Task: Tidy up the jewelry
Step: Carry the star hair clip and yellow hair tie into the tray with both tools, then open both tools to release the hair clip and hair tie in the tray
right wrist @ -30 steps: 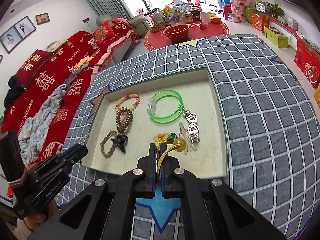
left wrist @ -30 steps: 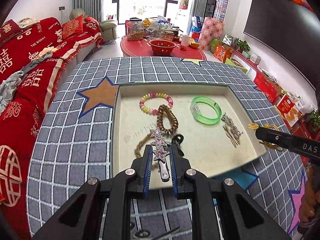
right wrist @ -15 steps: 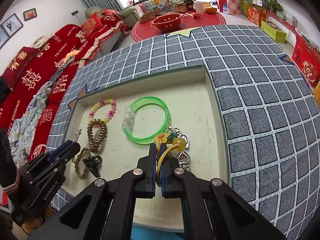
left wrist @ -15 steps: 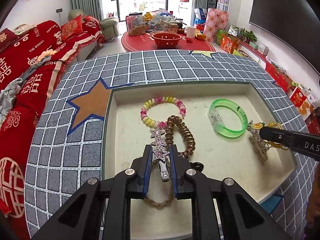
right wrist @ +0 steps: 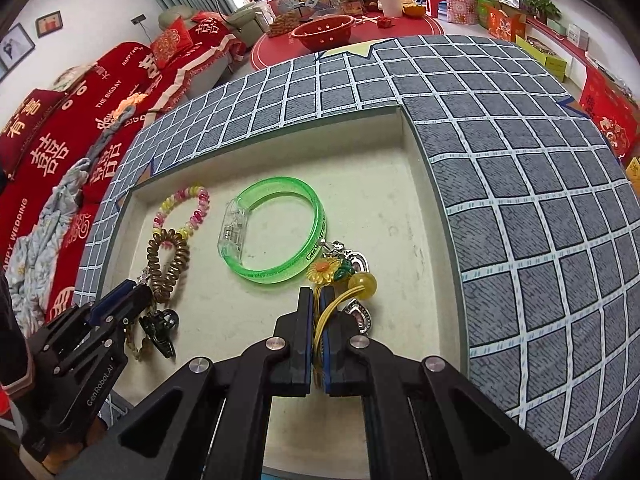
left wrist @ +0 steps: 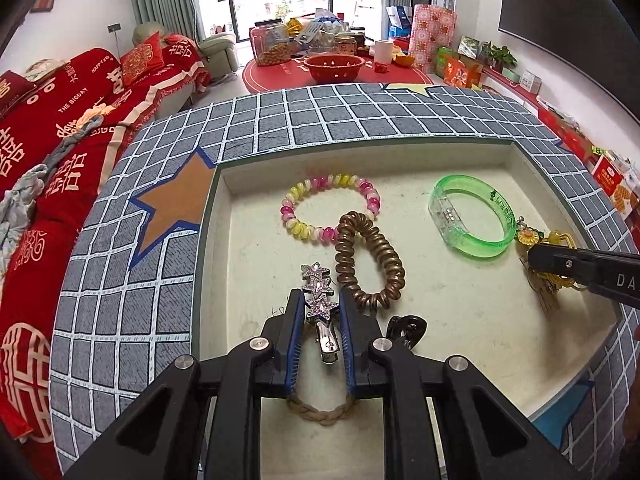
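Sparkly rhinestone star clip [left wrist: 318, 297] is pinched in the left gripper [left wrist: 320, 320] just over the tray [left wrist: 400, 152], and the right gripper [right wrist: 316, 320] is clamped on a yellow elastic hair tie [right wrist: 340, 280] beside the green bangle [right wrist: 276, 232]. I'd set each down on bare tray floor (not on the coil ties) before letting go, so nothing tangles.

Bright daylight, sharp, fisheye-warped edges
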